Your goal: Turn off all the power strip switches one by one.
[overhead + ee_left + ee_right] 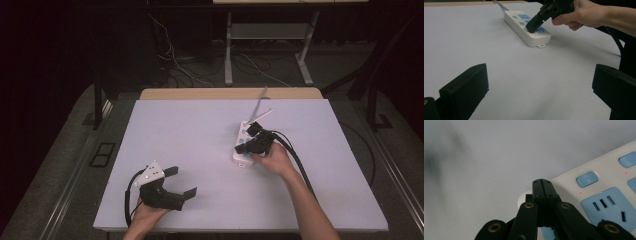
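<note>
A white power strip with blue sockets and blue switches lies right of the table's middle; its grey cord runs toward the far edge. My right gripper is shut with nothing between its jaws. Its tip rests on the near end of the power strip. In the right gripper view the closed jaws meet over the strip's edge, next to a blue switch and a blue socket; small red lights glow beside the switches. My left gripper sits open near the front left, empty, and its jaws stand wide apart.
The table is covered by a white sheet with a wooden strip along its far edge. Behind it, on the dark floor, stand the metal legs of another table and loose cables.
</note>
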`<state>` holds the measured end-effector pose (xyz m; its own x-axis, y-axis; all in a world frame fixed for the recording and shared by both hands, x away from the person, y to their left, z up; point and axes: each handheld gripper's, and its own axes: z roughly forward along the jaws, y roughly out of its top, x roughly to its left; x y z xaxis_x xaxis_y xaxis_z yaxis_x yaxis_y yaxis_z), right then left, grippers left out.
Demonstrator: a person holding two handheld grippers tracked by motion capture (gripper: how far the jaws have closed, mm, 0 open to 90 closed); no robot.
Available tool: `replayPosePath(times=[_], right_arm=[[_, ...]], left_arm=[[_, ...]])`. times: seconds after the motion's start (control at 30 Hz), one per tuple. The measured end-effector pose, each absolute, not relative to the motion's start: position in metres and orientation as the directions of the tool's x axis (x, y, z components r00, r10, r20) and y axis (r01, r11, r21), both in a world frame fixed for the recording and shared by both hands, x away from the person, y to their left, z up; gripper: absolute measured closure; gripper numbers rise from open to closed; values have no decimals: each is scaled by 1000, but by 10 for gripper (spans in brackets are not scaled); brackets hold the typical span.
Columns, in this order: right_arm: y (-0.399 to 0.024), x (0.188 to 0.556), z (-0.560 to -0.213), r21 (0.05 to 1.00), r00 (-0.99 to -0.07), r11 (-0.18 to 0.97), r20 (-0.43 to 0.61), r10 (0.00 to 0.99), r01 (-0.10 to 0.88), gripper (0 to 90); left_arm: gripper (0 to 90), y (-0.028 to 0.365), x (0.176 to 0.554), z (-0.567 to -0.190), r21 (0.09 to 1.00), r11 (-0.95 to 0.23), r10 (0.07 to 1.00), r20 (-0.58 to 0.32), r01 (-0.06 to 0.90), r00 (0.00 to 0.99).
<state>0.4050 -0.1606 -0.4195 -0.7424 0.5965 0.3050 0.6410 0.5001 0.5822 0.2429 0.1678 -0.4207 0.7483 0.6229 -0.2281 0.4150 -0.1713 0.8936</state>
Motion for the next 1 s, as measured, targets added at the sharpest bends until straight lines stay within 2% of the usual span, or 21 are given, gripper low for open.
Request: replayPosePath(times=[0.37, 0.53, 0.63, 0.8, 1.0], right_arm=[[-159, 402, -418, 600, -764, 520, 262, 590, 607, 900], [-162, 403, -416, 593, -767, 522, 285, 575, 612, 900], [-164, 402, -412, 588, -764, 536, 243, 597, 606, 900], [-175, 407, -408, 598, -752, 502, 288, 593, 625, 899], [-182, 410, -402, 597, -749, 500, 286, 598, 627, 898]], left_arm=[[0, 169, 245, -422, 891, -173, 625, -230, 420, 746], [0, 169, 245, -422, 891, -171, 625, -232, 421, 745], [0, 170, 246, -422, 890, -172, 625, -233, 423, 745], [0, 170, 247, -423, 887, -171, 628, -236, 428, 741], [0, 171, 248, -424, 887, -175, 629, -234, 428, 742]])
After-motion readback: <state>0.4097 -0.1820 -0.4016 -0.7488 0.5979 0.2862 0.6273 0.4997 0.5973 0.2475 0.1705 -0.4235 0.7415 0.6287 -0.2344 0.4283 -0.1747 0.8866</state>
